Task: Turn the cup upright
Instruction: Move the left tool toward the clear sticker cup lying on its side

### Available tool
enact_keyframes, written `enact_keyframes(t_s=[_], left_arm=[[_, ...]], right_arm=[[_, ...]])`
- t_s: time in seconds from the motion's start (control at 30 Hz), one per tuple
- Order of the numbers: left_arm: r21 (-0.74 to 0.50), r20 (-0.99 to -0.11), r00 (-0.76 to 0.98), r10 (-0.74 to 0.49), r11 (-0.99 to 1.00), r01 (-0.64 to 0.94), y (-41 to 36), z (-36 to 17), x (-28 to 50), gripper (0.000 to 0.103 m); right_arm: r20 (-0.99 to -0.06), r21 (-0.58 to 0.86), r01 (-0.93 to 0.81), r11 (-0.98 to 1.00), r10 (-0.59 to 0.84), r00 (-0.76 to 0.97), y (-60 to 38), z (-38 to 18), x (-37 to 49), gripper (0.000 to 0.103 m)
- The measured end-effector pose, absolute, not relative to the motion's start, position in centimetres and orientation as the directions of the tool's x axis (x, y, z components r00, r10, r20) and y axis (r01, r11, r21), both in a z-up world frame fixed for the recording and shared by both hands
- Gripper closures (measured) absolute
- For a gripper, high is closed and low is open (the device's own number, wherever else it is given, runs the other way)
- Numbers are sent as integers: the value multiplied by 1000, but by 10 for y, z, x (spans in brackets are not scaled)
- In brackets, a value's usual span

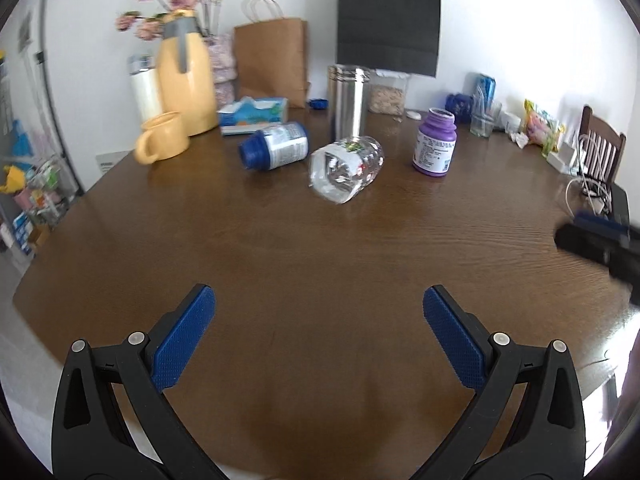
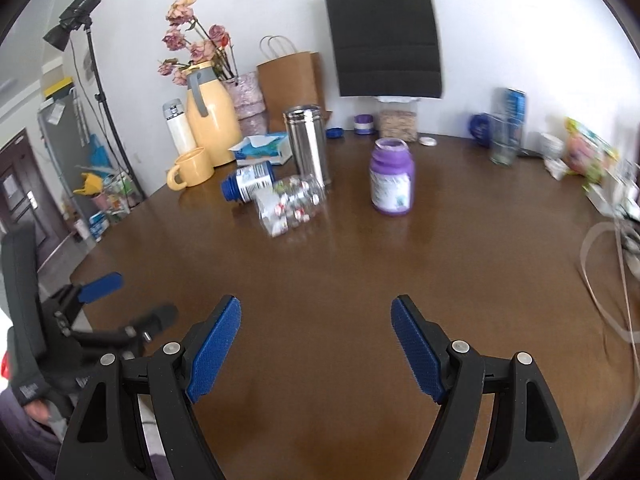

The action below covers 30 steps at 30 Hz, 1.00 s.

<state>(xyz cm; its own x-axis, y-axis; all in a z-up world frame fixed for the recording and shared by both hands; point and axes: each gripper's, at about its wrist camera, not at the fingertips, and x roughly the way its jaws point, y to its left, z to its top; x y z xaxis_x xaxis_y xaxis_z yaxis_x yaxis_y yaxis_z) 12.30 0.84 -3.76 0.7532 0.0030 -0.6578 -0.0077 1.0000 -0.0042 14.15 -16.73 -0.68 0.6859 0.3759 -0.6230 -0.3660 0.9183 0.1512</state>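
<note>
Clear cup (image 1: 346, 170) on its side, left gripper (image 2: 132, 300) only in right view

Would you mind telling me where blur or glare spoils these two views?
Left wrist view: the right gripper at the edge is smeared, and the wall upper right is washed out. Right wrist view: the clear cup on its side and the snack packets are blurred; both views bow outward.
</note>
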Motion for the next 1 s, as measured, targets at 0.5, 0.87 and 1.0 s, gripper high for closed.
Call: enact_keyframes(t_s=[0.5,0.87,1.0], left_arm=[[-39,-696,718,13,998,-56,7,-42,285,0],[-60,-756,633,165,946,-318,73,-69,291,0],[-127,-782,615,104,939,-319,71,-65,285,3]], right_arm=[[-710,171,-687,707,571,411,-99,16,357,22],[-782,158,-746,646,544,306,-45,-37,401,22],[-774,239,-713,659,573,270,-47,-51,415,32]])
